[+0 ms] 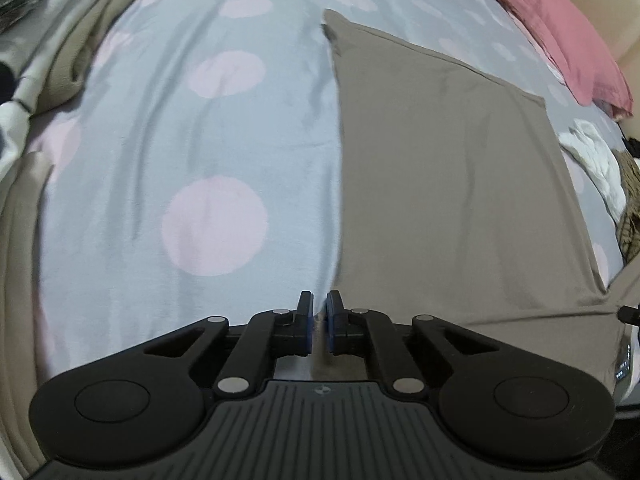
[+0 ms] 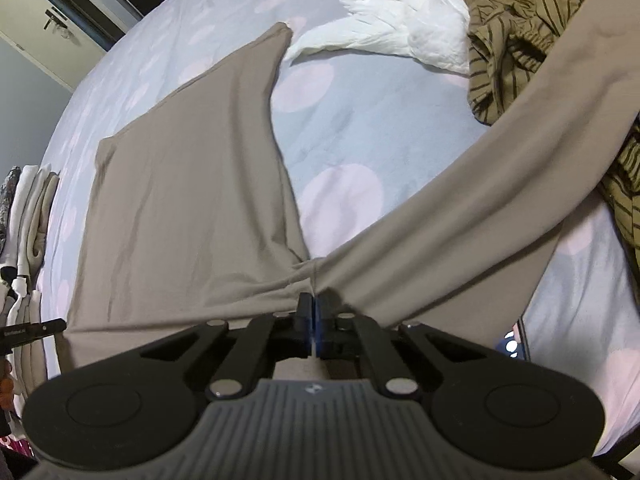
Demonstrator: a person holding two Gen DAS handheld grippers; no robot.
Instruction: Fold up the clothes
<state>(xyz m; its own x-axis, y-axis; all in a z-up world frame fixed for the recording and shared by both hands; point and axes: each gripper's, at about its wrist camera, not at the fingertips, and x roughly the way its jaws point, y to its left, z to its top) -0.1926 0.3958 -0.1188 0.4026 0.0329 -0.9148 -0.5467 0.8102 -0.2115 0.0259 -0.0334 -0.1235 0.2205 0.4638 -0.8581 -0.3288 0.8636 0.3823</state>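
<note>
A taupe long-sleeved shirt [image 1: 440, 168] lies spread flat on the grey sheet with pink dots [image 1: 200, 140]. In the left wrist view, my left gripper [image 1: 319, 306] sits at the shirt's near left edge, its blue pads nearly together with a strip of taupe cloth pinched between them. In the right wrist view, my right gripper [image 2: 313, 304] is shut on the same shirt [image 2: 184, 208] where the sleeve [image 2: 500, 168] joins the body. That sleeve runs up and away to the right over the sheet [image 2: 360, 120].
A pink pillow [image 1: 560, 32] lies at the far right by the headboard. Folded clothes [image 1: 68, 52] are stacked at the left edge of the bed. A crumpled white garment [image 2: 400, 20] and an olive striped one [image 2: 512, 20] lie beyond the sleeve.
</note>
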